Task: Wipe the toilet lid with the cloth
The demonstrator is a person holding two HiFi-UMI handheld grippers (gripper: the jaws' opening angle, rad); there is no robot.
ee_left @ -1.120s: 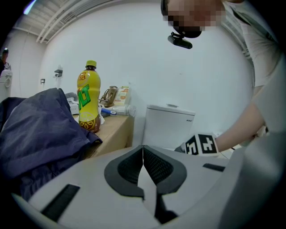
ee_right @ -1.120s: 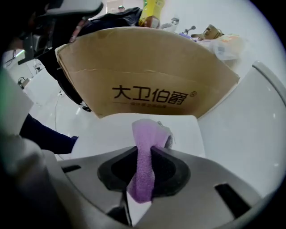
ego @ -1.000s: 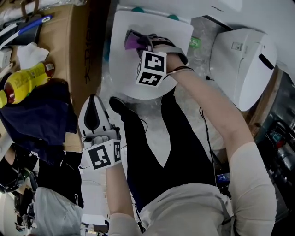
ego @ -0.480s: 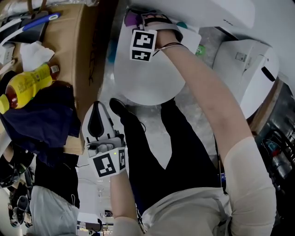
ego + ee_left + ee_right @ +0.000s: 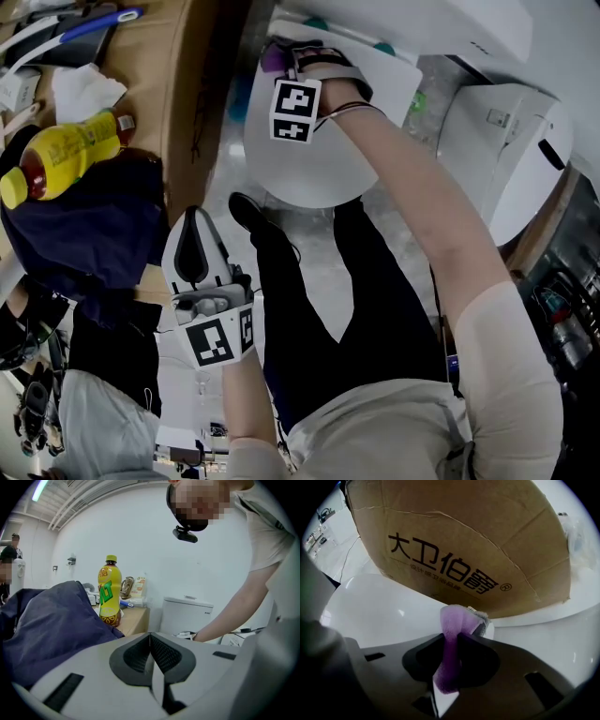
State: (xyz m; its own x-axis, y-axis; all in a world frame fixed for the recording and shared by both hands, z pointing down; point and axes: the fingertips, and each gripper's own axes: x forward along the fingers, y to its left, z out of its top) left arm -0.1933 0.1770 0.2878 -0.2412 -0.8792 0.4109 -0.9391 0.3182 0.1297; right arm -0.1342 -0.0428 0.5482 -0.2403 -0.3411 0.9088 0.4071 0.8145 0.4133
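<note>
Head view: a person bends over a white toilet lid (image 5: 319,173), right arm stretched to its far edge. The right tool (image 5: 286,58) presses a purple cloth (image 5: 269,58) near the lid's back rim, close to a brown cardboard box (image 5: 183,84). The left tool (image 5: 192,220) hangs well apart from the lid, above the floor beside the person's dark trouser leg. A yellow drink bottle (image 5: 66,155) and a dark blue garment (image 5: 84,234) lie off to the left.

Left gripper view: the left tool's jaws meet, pad against pad, with nothing between them. Beyond them stand the bottle, the blue garment and a white cistern (image 5: 185,616).

Right gripper view: the right tool is clamped on the cloth, a folded purple wad squeezed between the pads and bulging out past their tips, a small tag at its top edge. The glossy lid lies just below, the printed box close behind. Whether the cloth touches the lid here cannot be told.

The cloth looks soft, light and limp, likely to bunch and drag. A pinch across a thick fold, as here, seems the safest hold. The lid looks hard and slick, so steady downward pressure is probably needed.
</note>
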